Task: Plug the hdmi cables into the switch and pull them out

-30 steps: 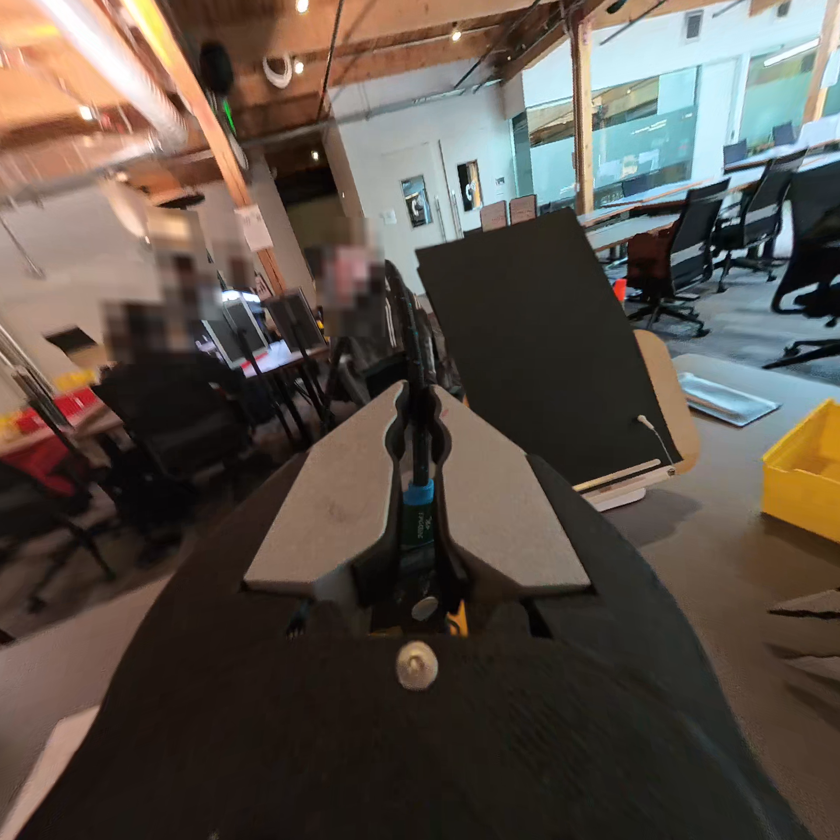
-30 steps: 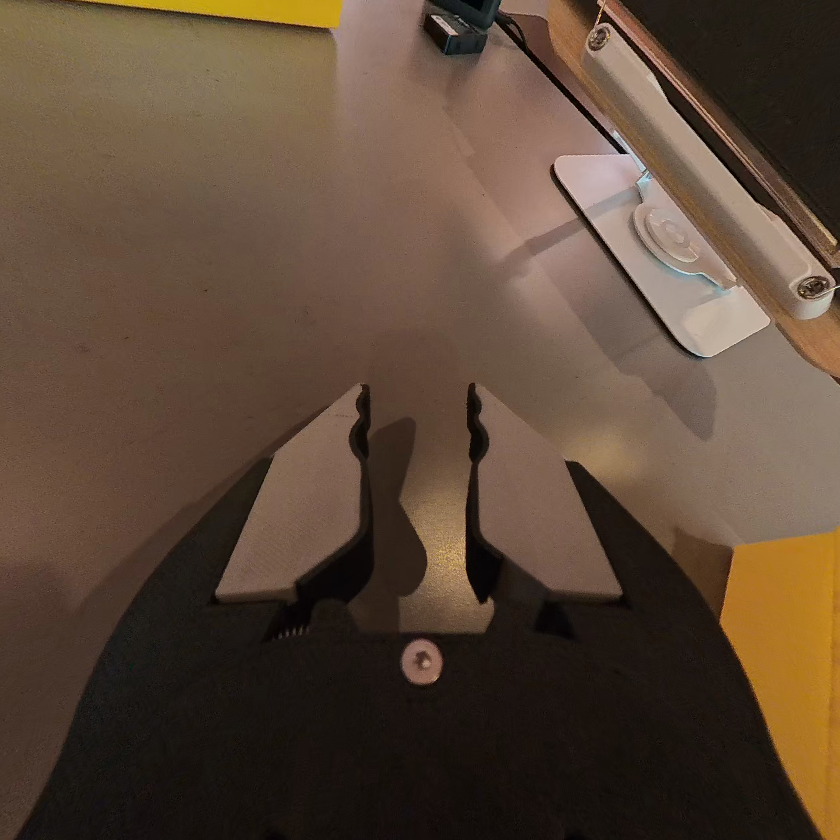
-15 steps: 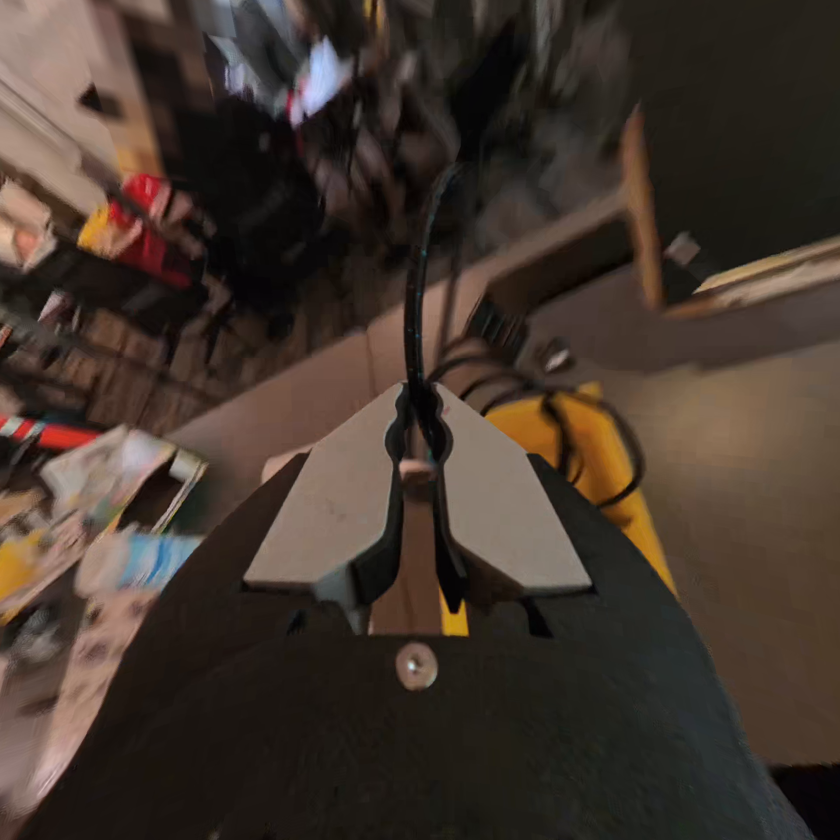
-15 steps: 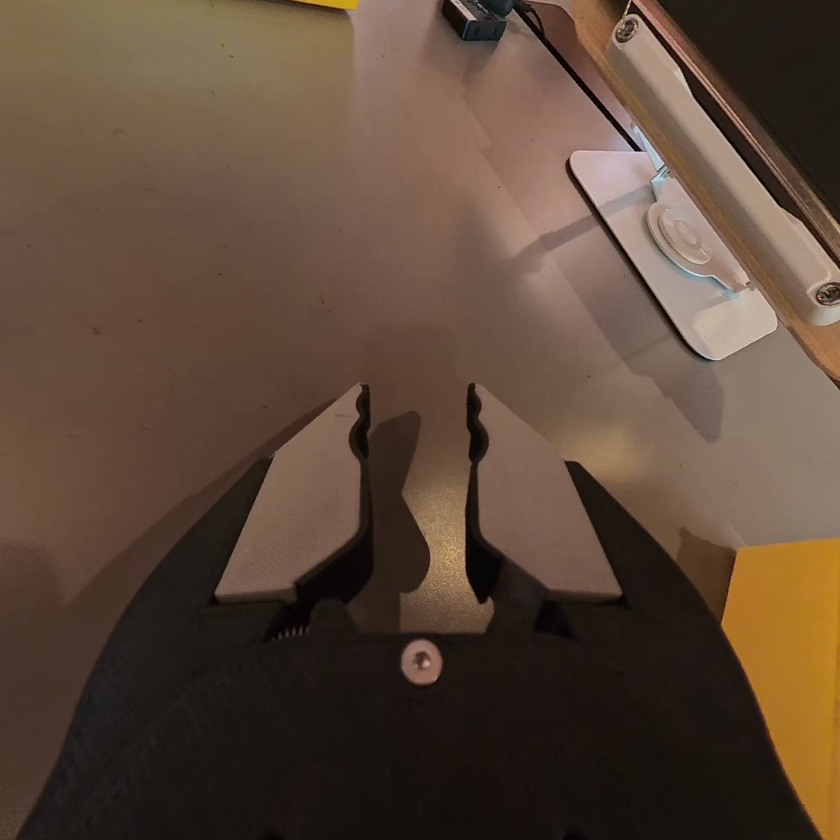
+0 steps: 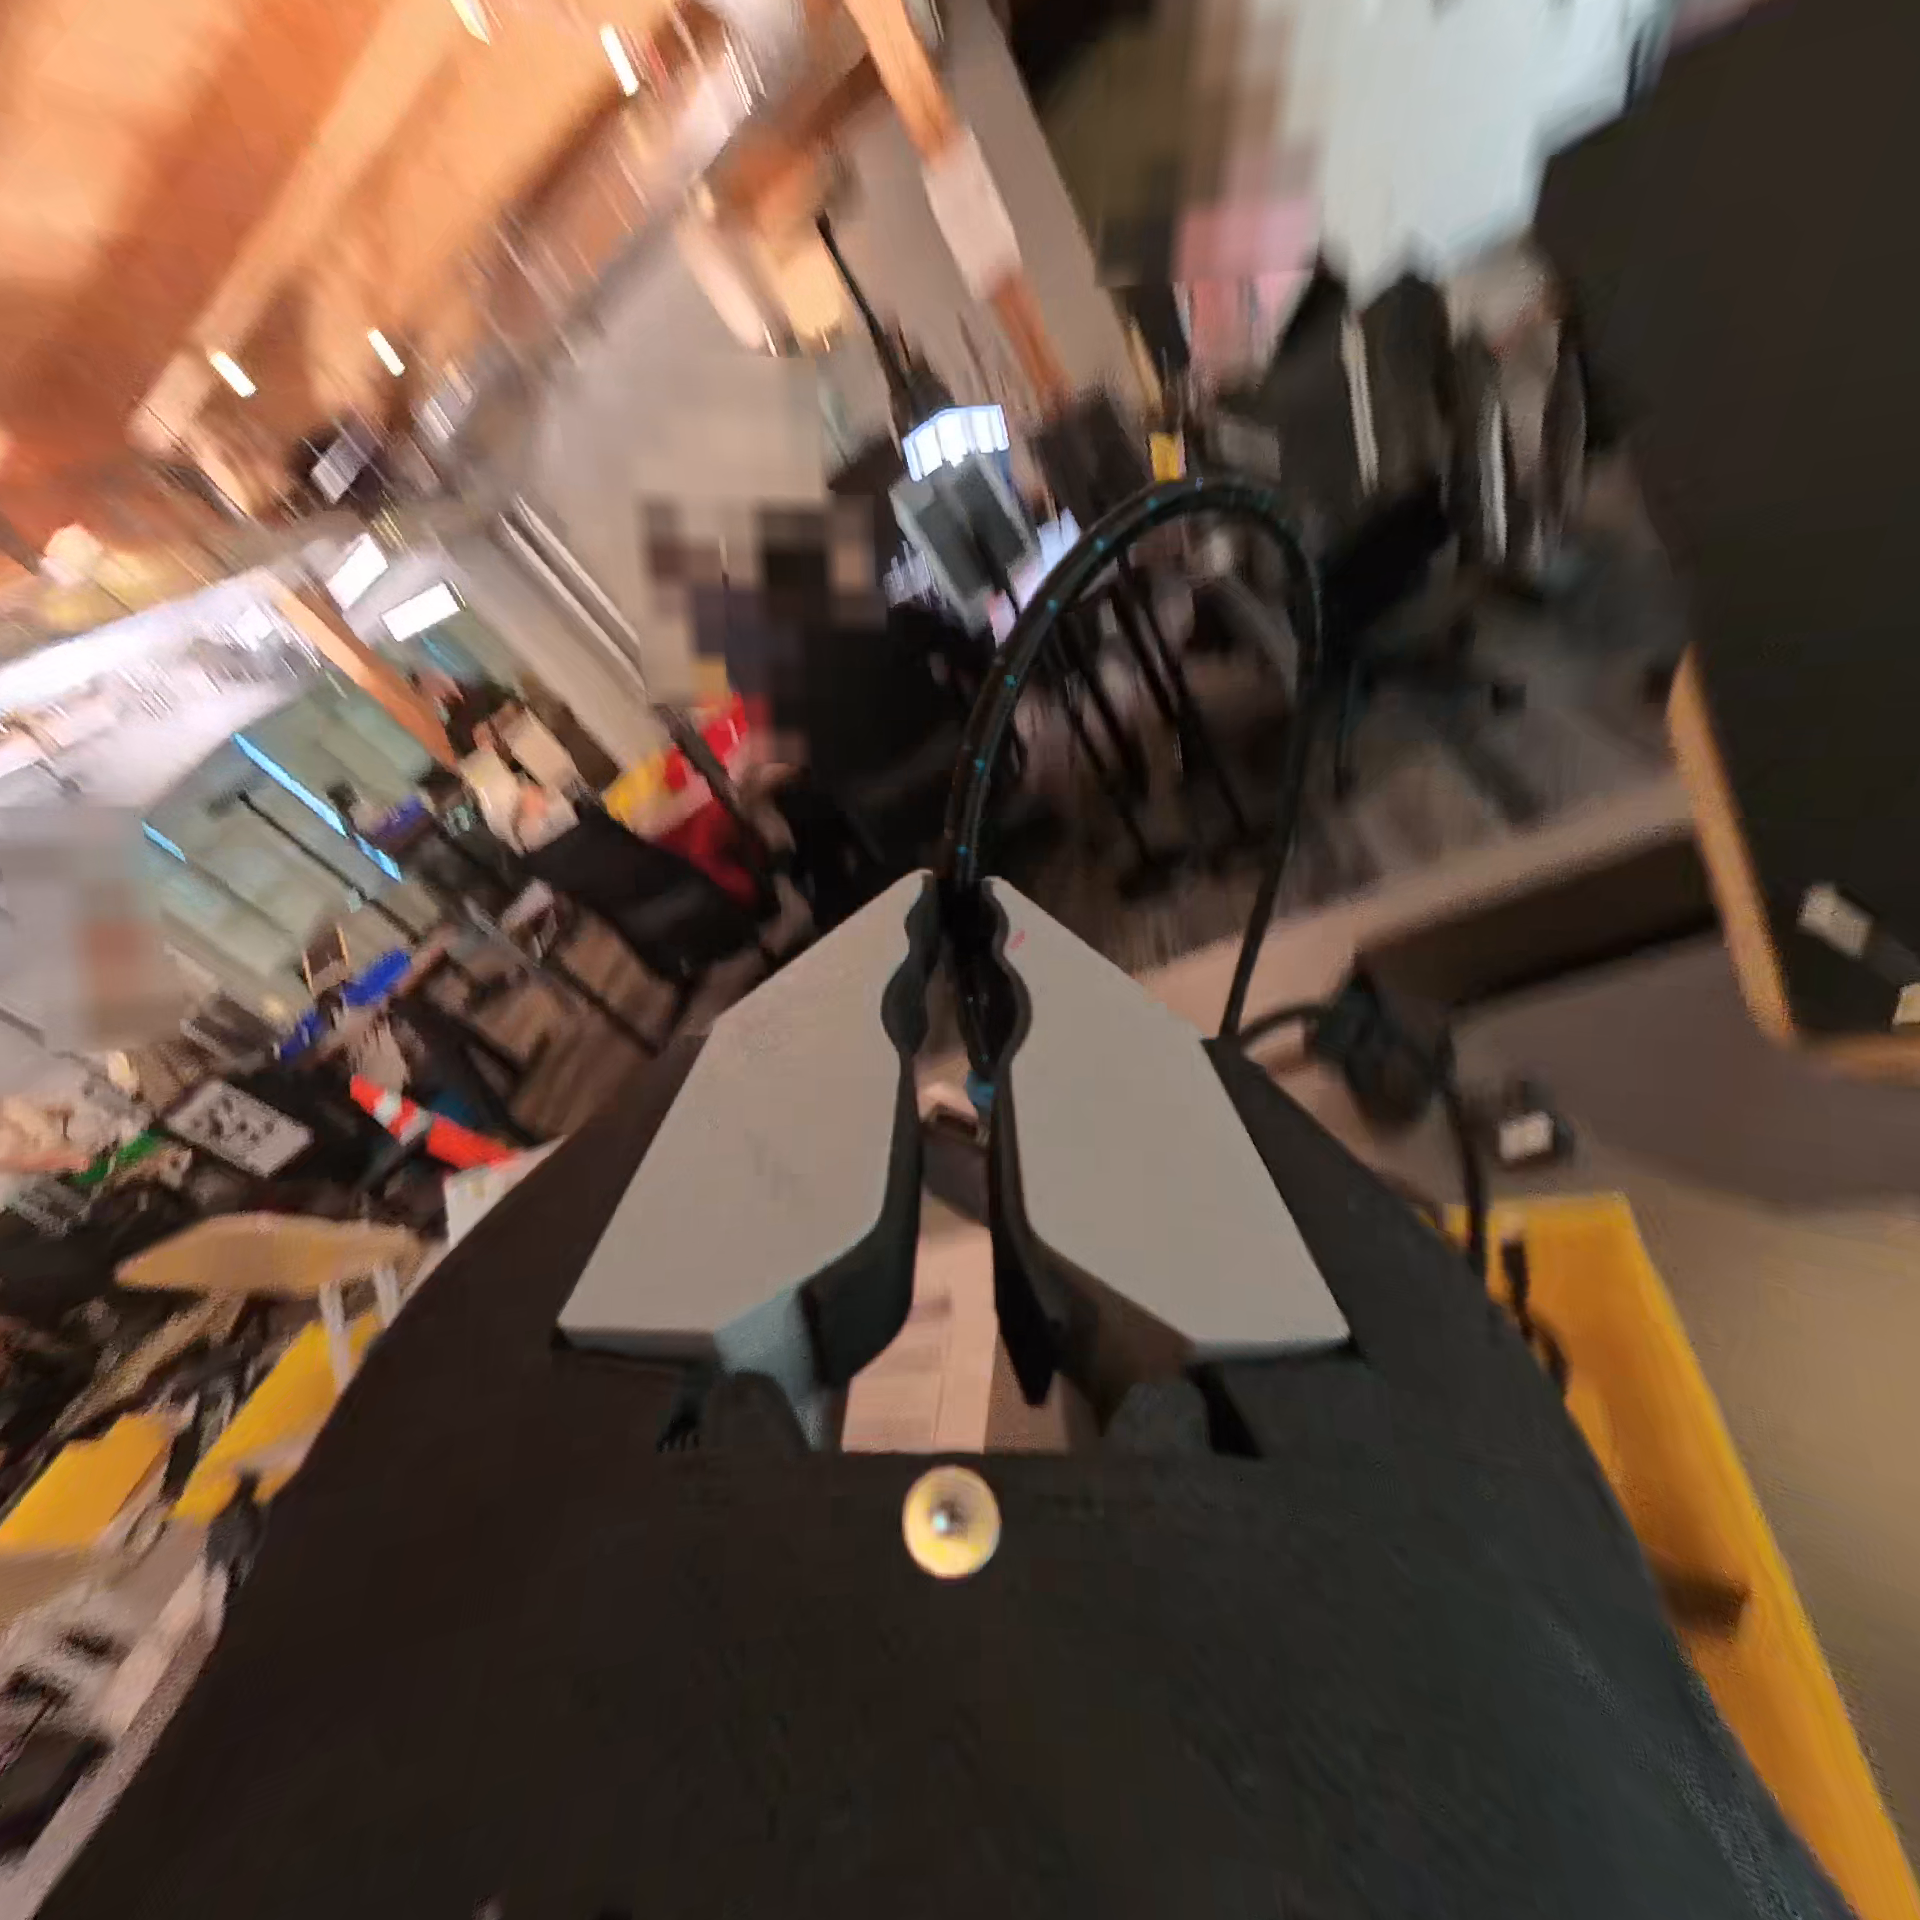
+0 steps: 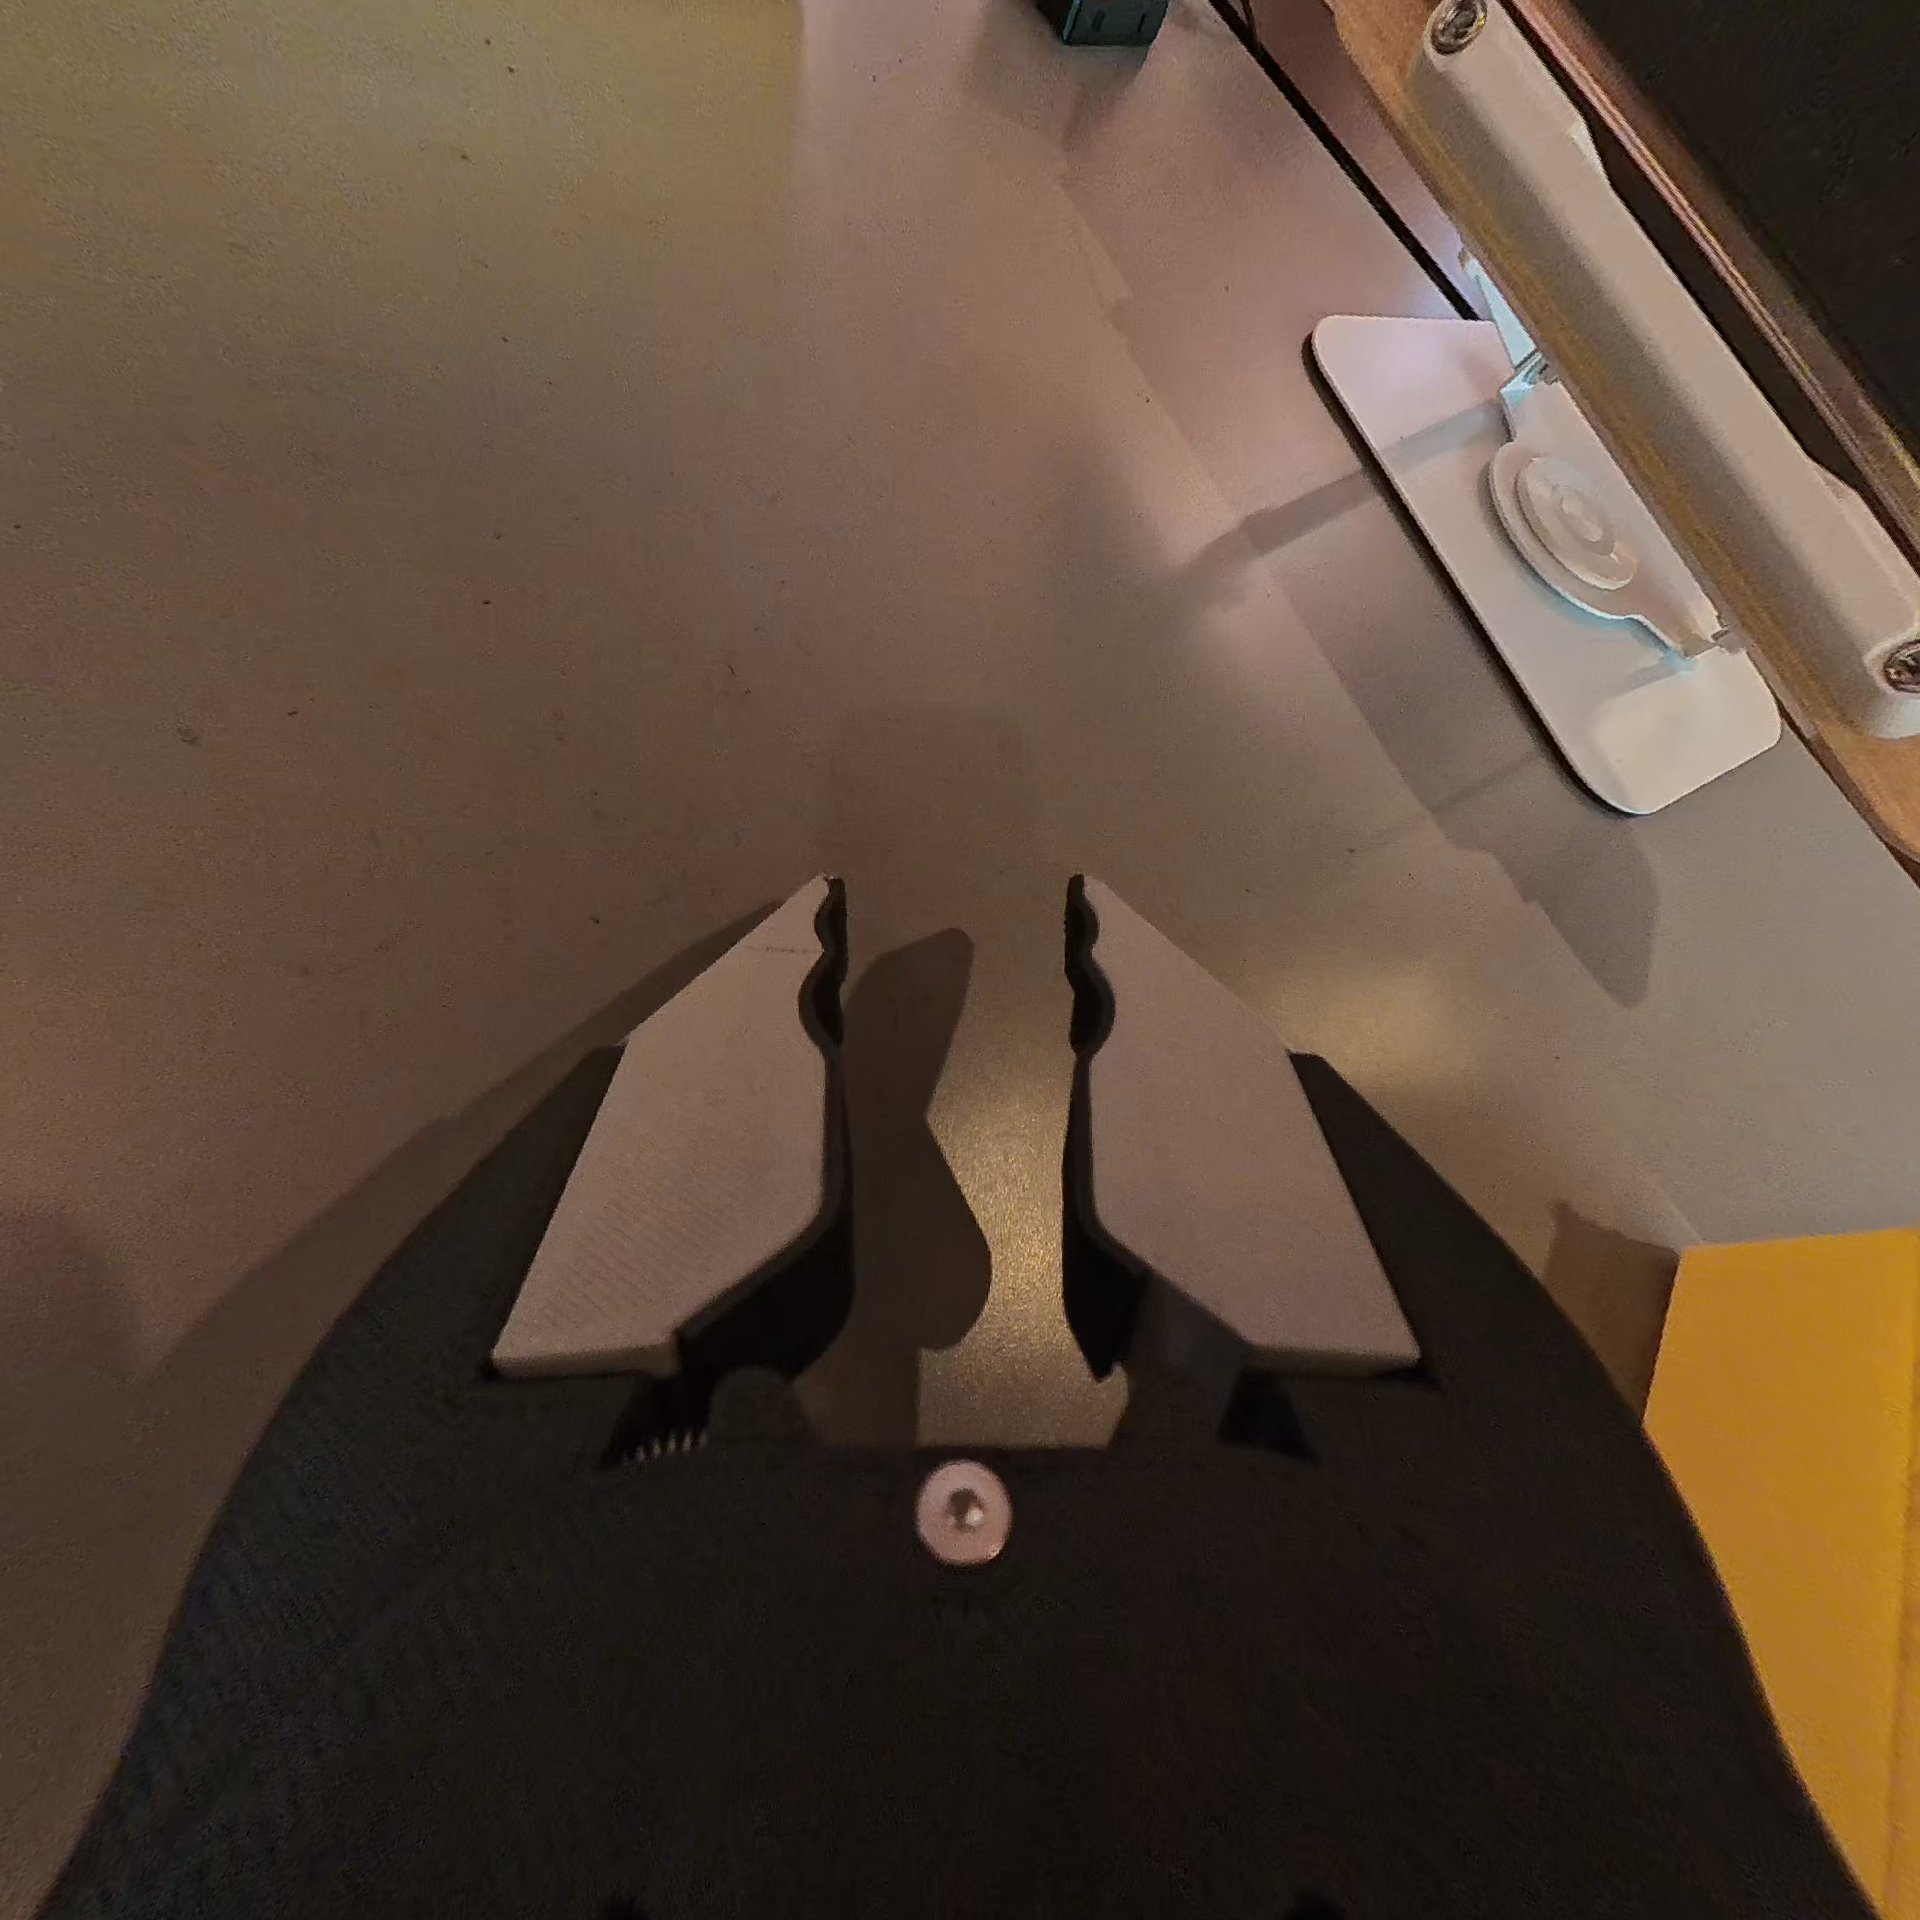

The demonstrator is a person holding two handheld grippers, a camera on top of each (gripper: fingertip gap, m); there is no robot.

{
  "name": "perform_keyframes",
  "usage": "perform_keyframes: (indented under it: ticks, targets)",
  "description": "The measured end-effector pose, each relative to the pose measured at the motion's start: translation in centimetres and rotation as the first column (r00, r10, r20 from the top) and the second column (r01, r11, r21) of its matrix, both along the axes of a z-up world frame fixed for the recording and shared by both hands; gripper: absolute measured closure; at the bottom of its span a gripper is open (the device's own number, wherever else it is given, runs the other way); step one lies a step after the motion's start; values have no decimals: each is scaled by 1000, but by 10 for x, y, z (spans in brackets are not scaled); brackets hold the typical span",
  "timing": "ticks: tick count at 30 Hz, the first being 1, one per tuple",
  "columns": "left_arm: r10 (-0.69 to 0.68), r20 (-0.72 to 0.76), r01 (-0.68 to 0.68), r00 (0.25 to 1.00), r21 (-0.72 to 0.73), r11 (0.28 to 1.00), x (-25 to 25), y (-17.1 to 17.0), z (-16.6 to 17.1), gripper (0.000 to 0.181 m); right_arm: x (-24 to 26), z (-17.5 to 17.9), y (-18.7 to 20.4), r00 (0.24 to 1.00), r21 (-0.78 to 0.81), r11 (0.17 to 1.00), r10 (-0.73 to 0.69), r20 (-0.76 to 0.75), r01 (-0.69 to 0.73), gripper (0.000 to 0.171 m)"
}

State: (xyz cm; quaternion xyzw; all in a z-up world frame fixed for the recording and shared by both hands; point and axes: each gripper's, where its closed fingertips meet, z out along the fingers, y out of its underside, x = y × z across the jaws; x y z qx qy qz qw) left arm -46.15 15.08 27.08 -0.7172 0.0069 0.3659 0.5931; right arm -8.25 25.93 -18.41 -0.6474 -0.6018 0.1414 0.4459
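Observation:
My left gripper (image 5: pixel 961 894) is shut on a black HDMI cable (image 5: pixel 1049 613) with small blue flecks. The cable runs out of the fingertips, arches up and to the right, then drops toward the table by a dark small box (image 5: pixel 1382 1039) that is too blurred to name. The left wrist view is smeared by motion. My right gripper (image 6: pixel 956 894) is open and empty, held low over the bare grey table (image 6: pixel 520 520). A small black box (image 6: pixel 1101 16) with a cable sits at the top edge of the right wrist view.
A yellow bin (image 5: pixel 1662 1455) lies under and to the right of my left gripper, and a yellow bin edge (image 6: pixel 1787 1507) shows at the lower right. A white stand base (image 6: pixel 1507 561) holds a wood-backed black panel (image 6: pixel 1766 156) at the right. Spacing between my two grippers at the tips: around 60 cm.
My left gripper has swung fast, dipping toward the yellow bin and back up toward the room, still gripping the cable. The plug seen between its fingers earlier no longer shows. My right gripper crept slightly forward, still open.

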Motion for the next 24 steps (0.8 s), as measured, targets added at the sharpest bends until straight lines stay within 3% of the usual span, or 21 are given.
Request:
perform_keyframes:
  ticks: [3,5,7,9,12,14,16,17,18,19,20,21,22,24]
  targets:
    - [-141,5,138,990,156,978,46,-12,62,177,0,-1,1,1000,3,1000,-3,6,3,131]
    - [-155,134,147,979,67,987,52,-5,55,177,0,-1,1,1000,6,1000,-4,8,4,131]
    - [-130,87,124,988,79,989,59,-9,63,177,1,-1,0,1000,13,1000,-2,8,2,131]
    - [-150,15,143,989,225,964,73,-20,90,178,1,0,0,1000,15,1000,-2,6,2,132]
    - [-236,73,182,969,435,882,86,-42,132,177,2,-1,1,1000,-3,1000,-5,1,5,130]
    - [-222,13,201,975,373,906,102,-43,147,177,2,-2,1,1000,-11,1000,-8,6,8,129]
    - [-97,-231,155,968,246,957,119,-43,158,177,1,-3,1,1000,-12,1000,-5,12,5,128]
    - [-67,-250,128,966,236,963,119,-42,162,176,1,-4,1,1000,-13,1000,-4,18,4,128]
    - [-93,-124,119,988,223,968,108,-37,159,177,1,-5,2,1000,-13,1000,-6,25,6,127]
    - [-176,122,149,977,200,968,99,-27,145,177,1,-6,2,999,-11,1000,-7,33,8,127]
    - [-241,294,187,925,200,962,97,-18,132,177,1,-6,2,999,-5,1000,-8,37,8,127]
    - [-221,262,179,939,174,968,96,-14,125,177,1,-6,1,999,4,1000,-7,40,7,127]
    - [-169,112,155,979,125,980,100,-11,123,177,0,-6,0,999,12,1000,-3,40,2,127]
    - [-150,-106,156,983,54,986,123,-5,116,177,0,-6,-1,999,19,1000,8,41,-8,128]
